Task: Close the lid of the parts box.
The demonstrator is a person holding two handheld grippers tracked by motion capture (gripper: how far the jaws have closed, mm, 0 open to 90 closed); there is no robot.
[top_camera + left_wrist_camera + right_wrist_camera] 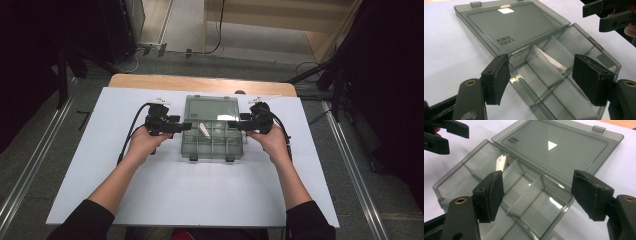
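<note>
left hand-held gripper [186, 126] | gaping | organizer box [212, 142] between | right hand-held gripper [234, 124] opposite

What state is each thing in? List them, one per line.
Compartment box: open, lid laid flat behind it.
White piece: lying inside a compartment.
Left hand-held gripper: open, at the box's edge.
Right hand-held gripper: open, at the opposite edge.

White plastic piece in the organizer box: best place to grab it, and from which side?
Grip the raised end of the white plastic piece from above. It leans tilted on a divider in the clear grey compartment box; walls block sideways entry, and the lid lies open.
</note>
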